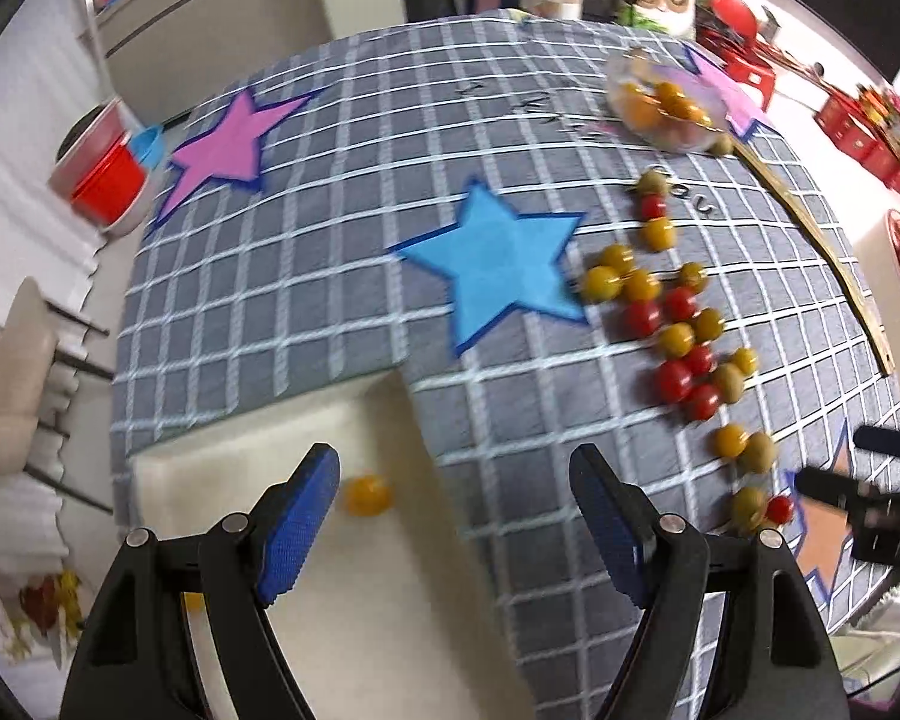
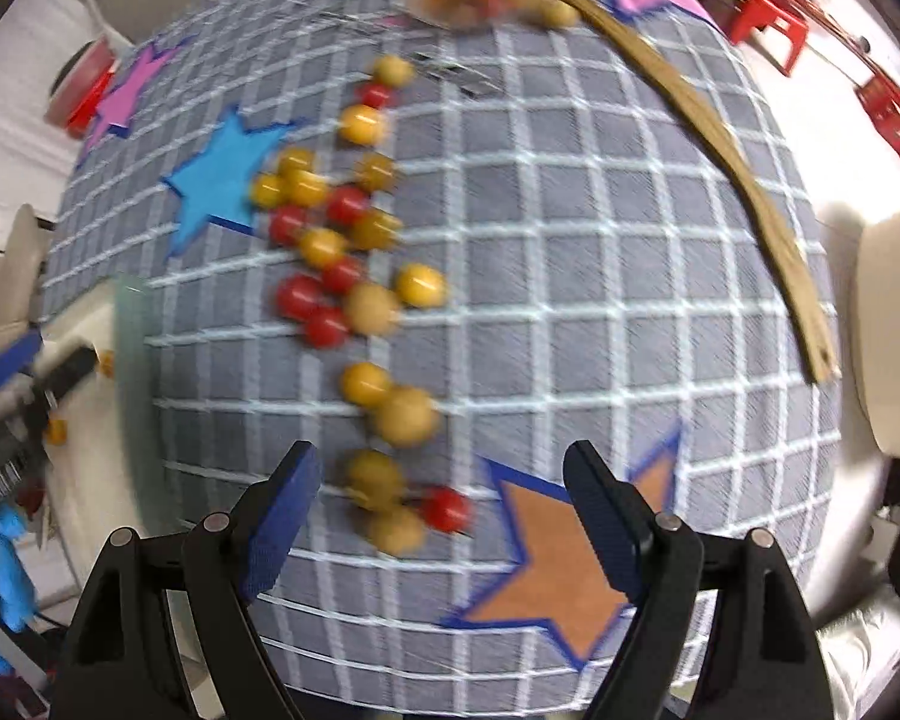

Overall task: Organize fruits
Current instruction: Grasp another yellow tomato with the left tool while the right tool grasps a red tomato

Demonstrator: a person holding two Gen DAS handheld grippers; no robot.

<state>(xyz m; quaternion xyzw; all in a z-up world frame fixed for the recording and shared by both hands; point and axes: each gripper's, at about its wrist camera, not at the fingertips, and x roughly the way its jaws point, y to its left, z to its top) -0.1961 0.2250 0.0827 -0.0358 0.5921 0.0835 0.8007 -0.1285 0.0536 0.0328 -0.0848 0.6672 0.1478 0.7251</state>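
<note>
The right gripper (image 2: 438, 516) has its jaws apart and empty, with the nearest tomatoes, a red one (image 2: 447, 509) and a yellow one (image 2: 395, 531), lying between the fingertips at 12 o'clock. The left gripper (image 1: 453, 510), also apart and empty, hovers over a white tray (image 1: 270, 450) holding one yellow tomato (image 1: 367, 495) at its 11 o'clock. The scattered tomatoes (image 1: 678, 324) form a band running 12-to-6 on the checked cloth (image 1: 342, 180), nearer the right gripper; being round, they show no long axis.

A grey checked tablecloth (image 1: 342, 192) carries scattered cherry tomatoes (image 1: 678, 324) and a clear bowl (image 1: 660, 102).

Right gripper (image 2: 444, 516) fingers (image 2: 285, 516) spread, empty, above blurred cherry tomatoes (image 2: 354, 252) on checked cloth (image 2: 570, 276).
</note>
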